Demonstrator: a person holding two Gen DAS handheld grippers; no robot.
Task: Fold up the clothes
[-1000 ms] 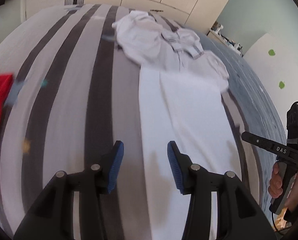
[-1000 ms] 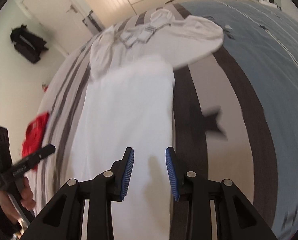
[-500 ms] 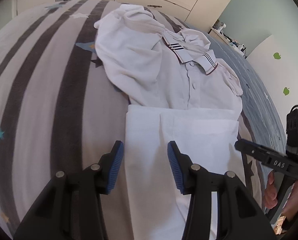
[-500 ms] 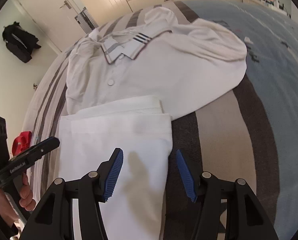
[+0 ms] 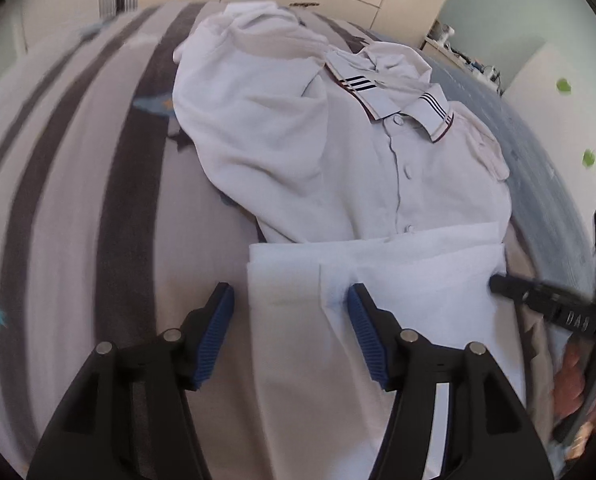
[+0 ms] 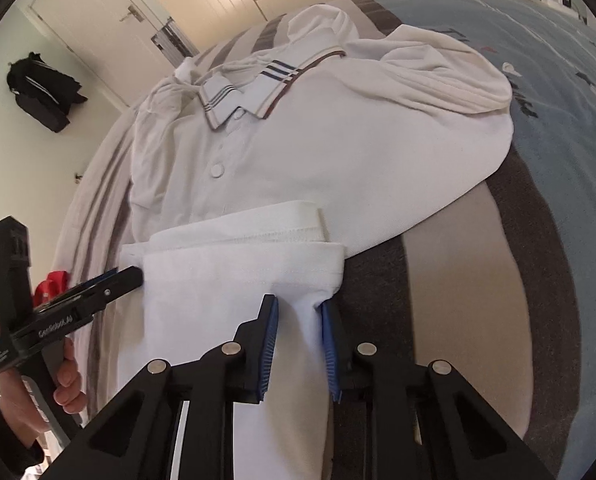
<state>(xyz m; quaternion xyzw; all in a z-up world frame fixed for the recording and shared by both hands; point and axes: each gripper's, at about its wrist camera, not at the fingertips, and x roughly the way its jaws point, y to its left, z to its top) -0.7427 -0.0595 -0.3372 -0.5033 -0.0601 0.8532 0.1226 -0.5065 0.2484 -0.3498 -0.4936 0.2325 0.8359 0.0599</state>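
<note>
folded white garment on striped bed, both hand-held grippers at its near fold

white garment [image 6: 234,280]: folded flat on the striped bed [image 5: 78,200], its far edge overlapping the hem of a white polo shirt [image 5: 318,152] spread behind it.
my left hand-held gripper [image 5: 290,320]: jaws opening, released, straddling the garment's left edge.
my right hand-held gripper [image 6: 298,344]: jaws closing, pinching a ridge of the garment's right corner between blue pads.

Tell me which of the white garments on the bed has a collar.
The polo shirt, lying farther from the grippers: it has a striped collar and buttons. The folded white garment in front of it has neither.
</note>
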